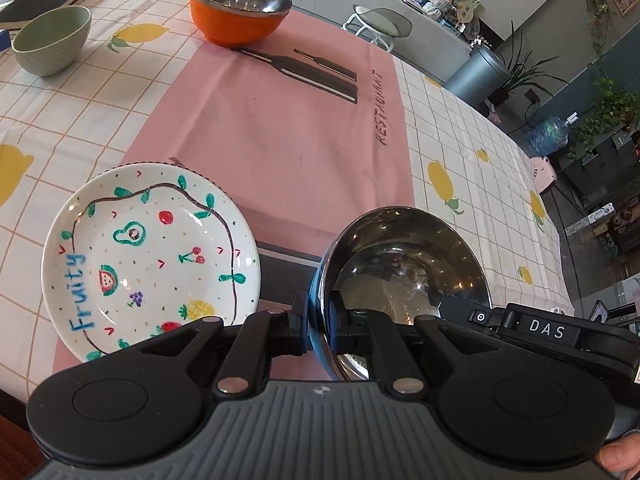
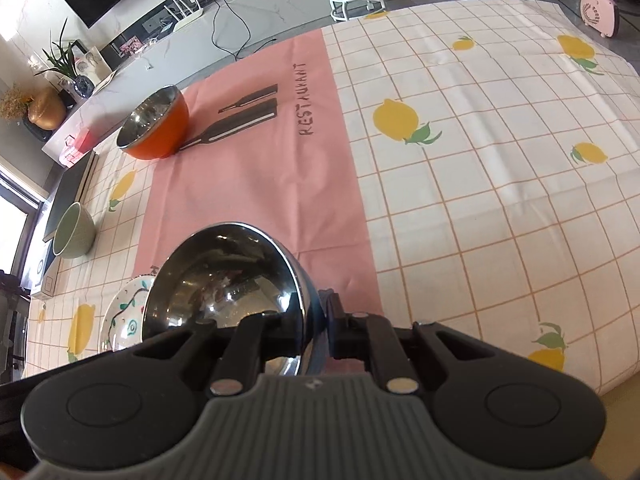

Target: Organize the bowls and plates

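left gripper (image 1: 318, 330) + right gripper (image 2: 316, 340): both clenched on rim of blue steel bowl (image 1: 404, 276) | bowl round, shiny, tipped on edge, mouth sideways | above pink placemat (image 1: 288, 136), beside glossy fruit plate (image 1: 150, 260)

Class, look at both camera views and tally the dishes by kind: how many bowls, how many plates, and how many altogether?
Bowls: 3, the orange bowl, the green bowl and the blue bowl held by both grippers.
Plates: 1, the fruit plate.
Total: 4

mat centre (image 1: 280, 128): open | far edge: orange bowl (image 1: 240, 8) | left: green bowl (image 1: 52, 38), plate (image 1: 152, 256)
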A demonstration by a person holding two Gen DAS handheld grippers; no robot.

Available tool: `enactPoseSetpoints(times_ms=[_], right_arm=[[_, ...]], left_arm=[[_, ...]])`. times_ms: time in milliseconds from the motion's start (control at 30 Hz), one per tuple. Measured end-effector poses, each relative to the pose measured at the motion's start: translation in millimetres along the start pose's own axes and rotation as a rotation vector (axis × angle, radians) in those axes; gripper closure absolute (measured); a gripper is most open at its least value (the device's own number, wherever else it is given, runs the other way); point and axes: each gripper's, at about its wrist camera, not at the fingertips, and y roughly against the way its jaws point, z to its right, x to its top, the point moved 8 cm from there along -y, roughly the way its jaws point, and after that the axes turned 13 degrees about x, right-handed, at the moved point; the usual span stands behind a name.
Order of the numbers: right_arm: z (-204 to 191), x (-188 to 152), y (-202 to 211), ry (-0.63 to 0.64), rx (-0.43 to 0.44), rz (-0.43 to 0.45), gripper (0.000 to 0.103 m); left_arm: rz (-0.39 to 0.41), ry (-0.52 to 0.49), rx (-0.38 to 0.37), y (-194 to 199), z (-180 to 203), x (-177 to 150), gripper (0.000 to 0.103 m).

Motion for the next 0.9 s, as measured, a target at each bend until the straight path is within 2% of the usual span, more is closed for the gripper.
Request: enactPoseSetpoints(times_ms=[200,500,633,700,767,900], right_arm=[[14.4,2.0,-4.0,-0.091,0.072,0.050,0.088],[11.9,-1.6,-14.4,-0.046,0.012,0.032,0.086],[14.7,-1.6,-13.5,-0.068,0.026,0.039,0.081],[16.1,-1.5,-13.1,-0.088,0.036,0.040,0.070],[17.6,-1.4,-12.6,-0.103,0.047,0.042,0.062],[18.4,-1.5,-11.7,-0.116,0.049,0.047,0.054]], left_arm=[[-0.011,0.009,0.017,-9.2,3.1,-1.4,0.093],[0.015,0.006,0.031,-11.5,4.7,-1.2,0.093],[0.025,0.000,0.035,-10.8,6.0,0.1,0.091],[0.048,-0.016,0.056,-8.8,7.3,1.1,0.090],[0.070,-0.030,0.072,-5.8,8.7,2.1,0.086],[0.106,-0.058,0.078,3.5,12.2,5.1,0.069]])
